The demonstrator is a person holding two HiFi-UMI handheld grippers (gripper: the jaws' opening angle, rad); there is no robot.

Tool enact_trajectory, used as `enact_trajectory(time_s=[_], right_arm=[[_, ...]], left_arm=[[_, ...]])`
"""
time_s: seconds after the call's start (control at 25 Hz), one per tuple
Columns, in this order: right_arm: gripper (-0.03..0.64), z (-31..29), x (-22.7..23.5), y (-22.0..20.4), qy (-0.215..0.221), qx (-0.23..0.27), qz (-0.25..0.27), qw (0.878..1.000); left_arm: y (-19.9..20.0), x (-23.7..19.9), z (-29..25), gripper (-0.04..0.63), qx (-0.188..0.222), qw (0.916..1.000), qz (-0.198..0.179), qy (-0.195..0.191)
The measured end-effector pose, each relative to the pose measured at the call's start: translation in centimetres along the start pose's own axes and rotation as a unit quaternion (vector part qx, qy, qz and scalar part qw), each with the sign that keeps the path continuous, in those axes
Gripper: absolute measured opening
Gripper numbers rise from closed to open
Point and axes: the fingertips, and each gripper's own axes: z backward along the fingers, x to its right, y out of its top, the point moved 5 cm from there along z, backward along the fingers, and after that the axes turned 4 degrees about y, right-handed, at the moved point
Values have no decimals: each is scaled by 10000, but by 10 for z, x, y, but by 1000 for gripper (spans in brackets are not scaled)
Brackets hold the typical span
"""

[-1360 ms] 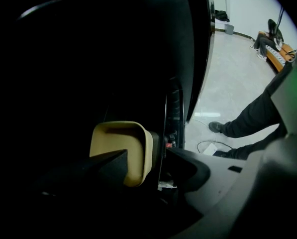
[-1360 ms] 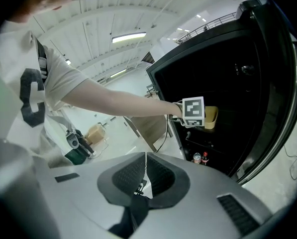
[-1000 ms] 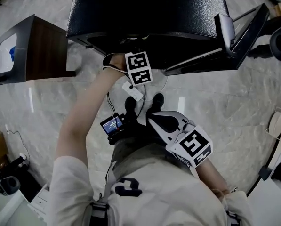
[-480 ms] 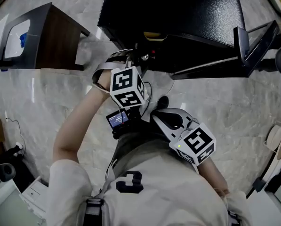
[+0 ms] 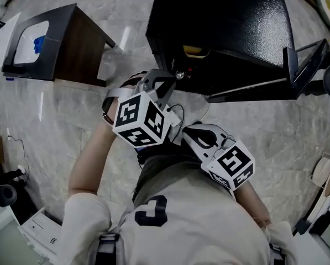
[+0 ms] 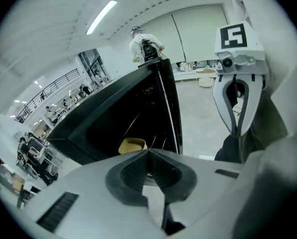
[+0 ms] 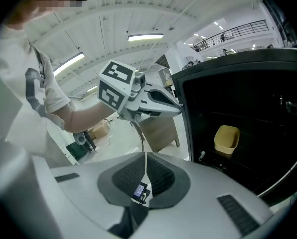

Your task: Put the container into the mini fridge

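Close under the head camera, the left gripper (image 6: 148, 151) has its jaws pressed together on nothing, having just been closing, and the right gripper (image 7: 146, 156) beside it also has its jaws together and empty. Beyond their tips the black mini fridge (image 5: 225, 26) stands on the pale floor (image 5: 264, 126) with its door (image 5: 305, 59) swung open. Farther in, the yellow container (image 7: 227, 139) sits upright inside the fridge, well apart from both grippers.

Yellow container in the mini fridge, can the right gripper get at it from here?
Probably yes: the mini fridge stands open, and nothing shows between the right gripper and the yellow container on its shelf. Its shut jaws would need opening.
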Motion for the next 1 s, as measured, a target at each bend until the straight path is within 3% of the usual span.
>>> enact_trajectory(time_s=[0.36,0.56,0.72,0.84,1.0], right_arm=[[32,-34,-16,20,-168,-238,306,9991],[32,-52,-30,30,-199,-373,574,9975],[32,-65,-39,36,-287,-374,625,9969],[32,-72,-47,43,-485,-218,631,9966],[32,-72,-53,50,-851,121,504,9950]], left_arm=[[-49,-36,67,49,257,9972,579,401],[-77,-38,72,49,150,9968,493,609],[-82,-39,86,49,446,9944,743,607],[-83,-39,99,49,850,9874,1143,688],[-84,-32,113,49,1418,9714,1815,572]])
